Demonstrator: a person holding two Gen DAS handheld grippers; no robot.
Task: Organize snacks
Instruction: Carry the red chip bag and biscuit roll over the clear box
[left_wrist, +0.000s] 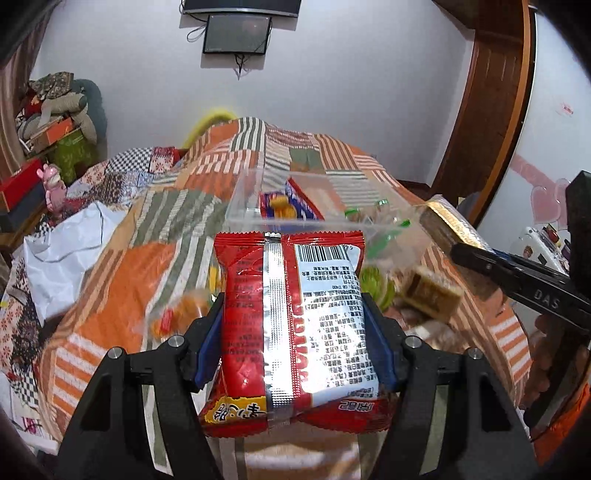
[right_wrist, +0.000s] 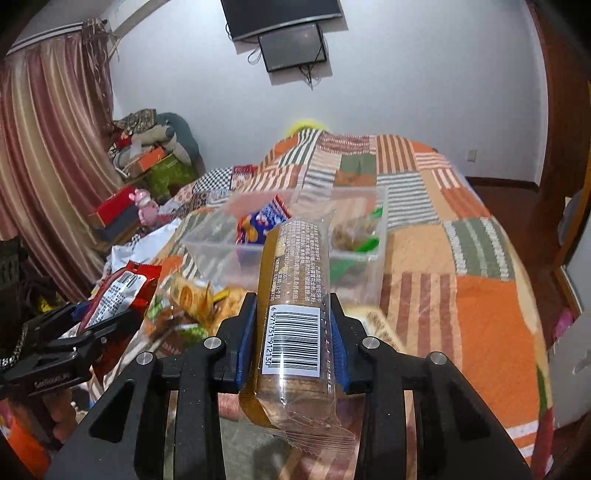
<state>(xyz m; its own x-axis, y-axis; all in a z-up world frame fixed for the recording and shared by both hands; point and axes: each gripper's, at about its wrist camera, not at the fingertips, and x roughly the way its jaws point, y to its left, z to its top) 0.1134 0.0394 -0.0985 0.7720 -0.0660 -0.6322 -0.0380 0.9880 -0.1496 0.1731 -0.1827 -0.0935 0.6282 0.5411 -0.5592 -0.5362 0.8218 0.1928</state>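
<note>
The red foil snack packet with a silver back seam (left_wrist: 291, 325) is glossy, crinkled plastic film. The clear-wrapped brown biscuit roll (right_wrist: 295, 295) shows shiny, wrinkled cellophane and a matt paper barcode label. The clear plastic storage box (right_wrist: 295, 236) looks smooth and translucent. The patchwork orange, green and striped quilt (right_wrist: 461, 266) is soft, matt woven cloth. The black gripper frames carry matt plastic and bright metal screw heads.

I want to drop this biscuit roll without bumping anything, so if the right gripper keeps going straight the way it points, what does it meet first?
Probably the clear plastic box on the bedspread: the biscuit roll in the right gripper points at its near wall. Depth is hard to judge here.
</note>
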